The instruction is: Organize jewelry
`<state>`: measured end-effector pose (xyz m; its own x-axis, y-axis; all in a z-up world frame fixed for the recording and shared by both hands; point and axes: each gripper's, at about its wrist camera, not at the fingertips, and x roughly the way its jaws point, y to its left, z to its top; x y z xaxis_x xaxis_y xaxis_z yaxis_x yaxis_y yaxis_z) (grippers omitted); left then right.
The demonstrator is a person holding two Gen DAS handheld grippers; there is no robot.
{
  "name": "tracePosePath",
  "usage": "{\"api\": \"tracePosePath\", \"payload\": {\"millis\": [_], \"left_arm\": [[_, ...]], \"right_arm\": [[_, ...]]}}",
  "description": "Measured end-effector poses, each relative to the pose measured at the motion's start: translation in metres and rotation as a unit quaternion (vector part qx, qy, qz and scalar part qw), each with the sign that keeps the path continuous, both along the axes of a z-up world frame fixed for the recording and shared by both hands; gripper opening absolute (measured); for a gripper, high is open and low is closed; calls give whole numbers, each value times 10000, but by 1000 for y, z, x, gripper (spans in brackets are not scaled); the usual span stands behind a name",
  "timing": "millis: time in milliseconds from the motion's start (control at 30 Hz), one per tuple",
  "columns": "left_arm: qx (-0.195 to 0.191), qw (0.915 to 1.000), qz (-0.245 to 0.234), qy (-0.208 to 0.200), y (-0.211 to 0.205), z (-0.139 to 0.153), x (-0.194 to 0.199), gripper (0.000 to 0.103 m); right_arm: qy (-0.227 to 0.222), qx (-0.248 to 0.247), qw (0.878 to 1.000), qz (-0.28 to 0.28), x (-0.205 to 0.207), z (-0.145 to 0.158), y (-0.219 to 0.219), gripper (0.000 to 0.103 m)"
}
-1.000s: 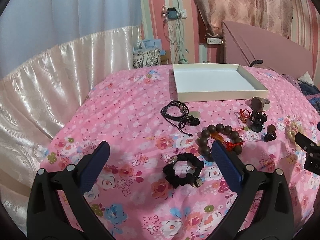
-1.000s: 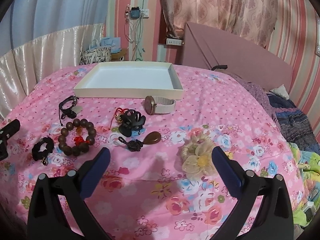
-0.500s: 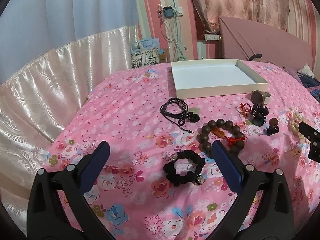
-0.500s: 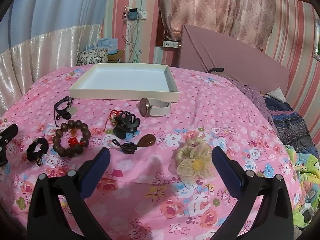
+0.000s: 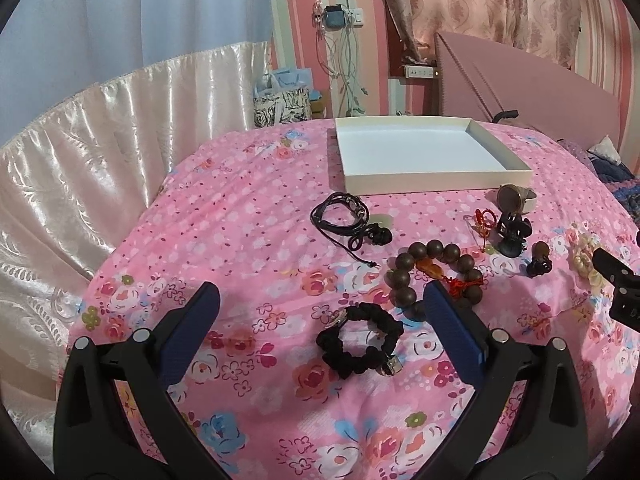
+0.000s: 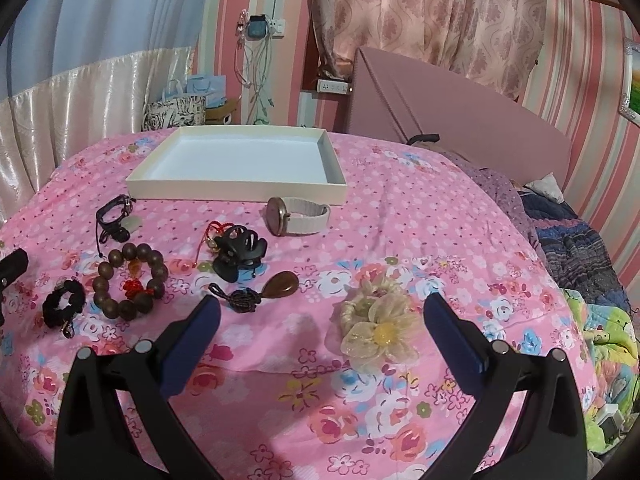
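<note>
Jewelry lies on a pink floral bedspread in front of an empty white tray. My left gripper is open and empty, hovering just above a black braided bracelet. Beyond it lie a brown bead bracelet and a black cord necklace. My right gripper is open and empty, with a cream flower hair tie between its fingers. Ahead of it lie a brown teardrop pendant, a black hair claw and a watch with a white strap.
The bed's left edge drops to a cream satin skirt. A pink headboard stands behind the tray. Rumpled blankets lie at the right. A patterned gift bag stands beyond the bed.
Both grippers have drawn back and lifted slightly, so the jewelry sits a little further off in each view. No item moved; both stay open.
</note>
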<state>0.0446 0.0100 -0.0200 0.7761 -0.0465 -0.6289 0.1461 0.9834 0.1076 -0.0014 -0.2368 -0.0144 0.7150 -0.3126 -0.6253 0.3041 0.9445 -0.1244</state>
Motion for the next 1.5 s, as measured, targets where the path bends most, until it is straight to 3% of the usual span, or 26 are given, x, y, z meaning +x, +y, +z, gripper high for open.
{"api": "tracePosePath", "payload": {"millis": [733,1233,1500], "left_arm": [[26,9993,29,369,2,-5,28,100],[-356,9968,81,718,12,-11,55,100],[-408,9956,165,824,14,0,90,100]], "right_arm": [[359,211,9989,216,23,-3,3,101],[579,279,9978,133,46,-10,-2,101],[443,257,9984,255,81,5,-12,101]]}}
